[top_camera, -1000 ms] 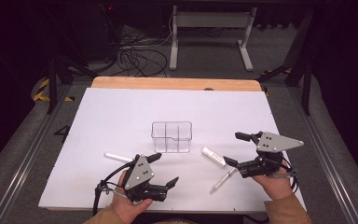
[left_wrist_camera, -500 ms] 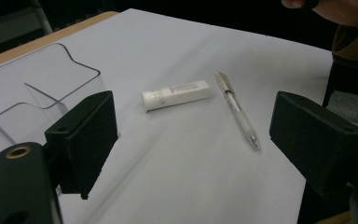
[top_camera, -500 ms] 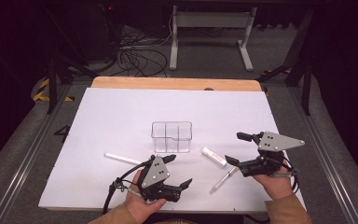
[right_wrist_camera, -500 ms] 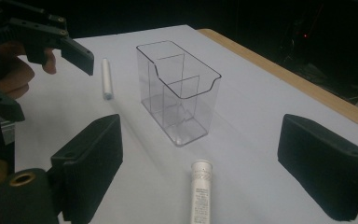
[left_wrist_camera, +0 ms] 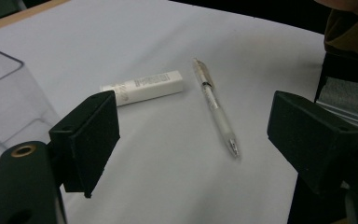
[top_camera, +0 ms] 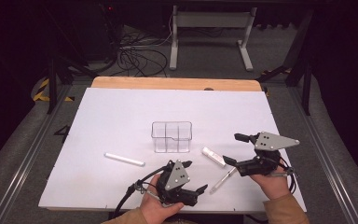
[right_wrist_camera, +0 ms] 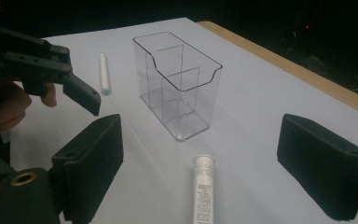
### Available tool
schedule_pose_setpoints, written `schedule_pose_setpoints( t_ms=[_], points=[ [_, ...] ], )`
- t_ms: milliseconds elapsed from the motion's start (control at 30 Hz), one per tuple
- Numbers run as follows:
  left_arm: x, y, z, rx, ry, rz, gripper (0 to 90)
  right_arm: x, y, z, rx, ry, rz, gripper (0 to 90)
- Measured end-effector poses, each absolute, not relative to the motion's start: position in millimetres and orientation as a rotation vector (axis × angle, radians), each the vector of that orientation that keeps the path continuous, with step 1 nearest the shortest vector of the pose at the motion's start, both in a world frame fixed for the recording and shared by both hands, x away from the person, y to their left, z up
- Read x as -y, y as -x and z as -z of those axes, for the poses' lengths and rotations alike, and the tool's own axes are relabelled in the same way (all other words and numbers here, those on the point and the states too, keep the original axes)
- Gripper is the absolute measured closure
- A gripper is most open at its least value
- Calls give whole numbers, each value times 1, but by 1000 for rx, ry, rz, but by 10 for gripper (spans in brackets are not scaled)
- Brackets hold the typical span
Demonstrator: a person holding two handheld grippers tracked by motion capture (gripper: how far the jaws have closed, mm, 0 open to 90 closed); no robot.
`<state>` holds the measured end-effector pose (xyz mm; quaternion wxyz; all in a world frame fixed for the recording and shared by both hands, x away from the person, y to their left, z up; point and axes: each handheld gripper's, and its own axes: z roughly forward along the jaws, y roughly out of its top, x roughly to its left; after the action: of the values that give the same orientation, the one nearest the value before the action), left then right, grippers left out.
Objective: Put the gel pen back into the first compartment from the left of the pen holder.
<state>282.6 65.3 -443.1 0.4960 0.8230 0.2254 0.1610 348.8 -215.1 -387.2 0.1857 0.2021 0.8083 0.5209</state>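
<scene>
- The white stick [top_camera: 124, 159] lies on the desk [top_camera: 121, 112] well to the left of the clear compartment box [top_camera: 171, 136]; it is round, so a nudge could probably roll it away.
- The left tongs [top_camera: 196, 177], spread and empty, point at the clear pen [left_wrist_camera: 216, 107], which lies to the right of the box and nearer the person. The thin, slick barrel may squirt from the pads or roll if they close off-centre.
- The white tube [right_wrist_camera: 204, 187], just right of the box, sits near the pen; a sweep could knock it.
- The right tongs [top_camera: 231, 149], spread and empty, hover right of the box; both tools could collide.
</scene>
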Motion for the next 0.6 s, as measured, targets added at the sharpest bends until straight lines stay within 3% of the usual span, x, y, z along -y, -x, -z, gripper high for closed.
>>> schedule_pose_setpoints(
  t_ms=[600],
  points=[
    [-29,-291,463,-605,-2054,-258,265,217,-350,388,-2274,-573,-1464,152]
  ],
)
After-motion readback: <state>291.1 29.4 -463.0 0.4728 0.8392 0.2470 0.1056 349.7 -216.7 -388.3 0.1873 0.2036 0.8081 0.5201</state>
